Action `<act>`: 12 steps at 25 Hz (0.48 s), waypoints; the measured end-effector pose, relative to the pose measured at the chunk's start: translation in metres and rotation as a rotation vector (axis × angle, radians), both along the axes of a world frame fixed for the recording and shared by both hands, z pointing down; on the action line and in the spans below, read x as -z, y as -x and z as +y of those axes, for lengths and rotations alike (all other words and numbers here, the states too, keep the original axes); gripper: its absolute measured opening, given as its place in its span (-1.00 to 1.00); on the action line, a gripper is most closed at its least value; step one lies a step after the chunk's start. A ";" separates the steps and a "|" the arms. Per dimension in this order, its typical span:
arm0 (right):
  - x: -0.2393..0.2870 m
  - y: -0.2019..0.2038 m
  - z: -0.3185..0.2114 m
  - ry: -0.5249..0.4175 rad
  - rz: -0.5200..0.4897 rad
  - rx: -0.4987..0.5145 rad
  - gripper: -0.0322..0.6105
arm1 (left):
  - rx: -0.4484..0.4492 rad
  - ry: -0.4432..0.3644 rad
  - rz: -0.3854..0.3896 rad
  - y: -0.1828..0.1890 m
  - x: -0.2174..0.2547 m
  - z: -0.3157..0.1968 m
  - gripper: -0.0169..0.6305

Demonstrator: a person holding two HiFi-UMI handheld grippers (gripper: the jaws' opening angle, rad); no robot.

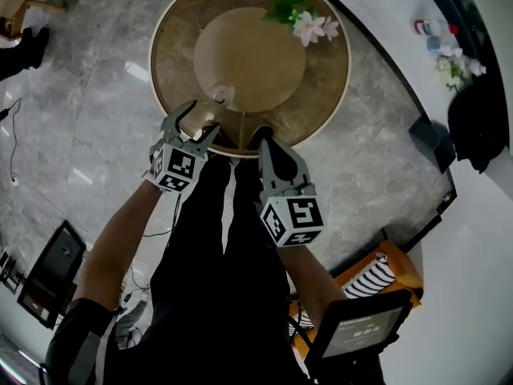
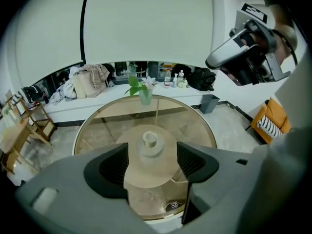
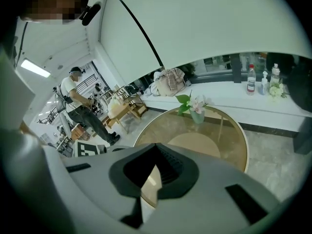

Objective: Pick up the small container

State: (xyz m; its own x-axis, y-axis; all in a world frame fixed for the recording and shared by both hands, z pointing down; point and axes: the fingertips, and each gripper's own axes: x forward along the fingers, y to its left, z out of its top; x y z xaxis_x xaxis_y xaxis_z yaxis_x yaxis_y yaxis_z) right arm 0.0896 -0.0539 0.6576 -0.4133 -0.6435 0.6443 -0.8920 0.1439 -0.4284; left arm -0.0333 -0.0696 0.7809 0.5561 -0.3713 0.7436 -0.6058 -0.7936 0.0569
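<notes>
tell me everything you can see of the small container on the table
The small container is a pale, translucent-looking pot with a round body and a narrower round top. It stands upright on the round glass table, near the person's edge, over the tan disc seen through the glass. The left gripper has its open jaws on either side, not touching it.

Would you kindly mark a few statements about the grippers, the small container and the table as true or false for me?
1. The left gripper has its jaws apart. True.
2. The small container is clamped in the right gripper. False: it stands free on the table, and the right gripper is shut on nothing.
3. A vase of flowers stands near the table's far edge. True.
4. The table top is square. False: it is round.
</notes>
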 end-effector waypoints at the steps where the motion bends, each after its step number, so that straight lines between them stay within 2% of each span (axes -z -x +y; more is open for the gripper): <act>1: -0.004 0.000 0.001 0.007 -0.002 0.001 -0.91 | 0.005 0.003 -0.001 -0.001 -0.006 -0.002 -0.02; 12: -0.043 0.001 0.015 0.073 -0.020 0.019 -0.91 | -0.020 0.018 -0.023 -0.018 -0.054 -0.022 0.10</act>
State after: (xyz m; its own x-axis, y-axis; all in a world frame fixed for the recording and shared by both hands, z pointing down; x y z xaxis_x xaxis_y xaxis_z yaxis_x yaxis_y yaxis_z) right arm 0.0883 -0.0390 0.7002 -0.4379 -0.5870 0.6809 -0.8808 0.1284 -0.4558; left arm -0.0156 -0.0915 0.8345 0.5461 -0.3470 0.7625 -0.5915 -0.8042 0.0578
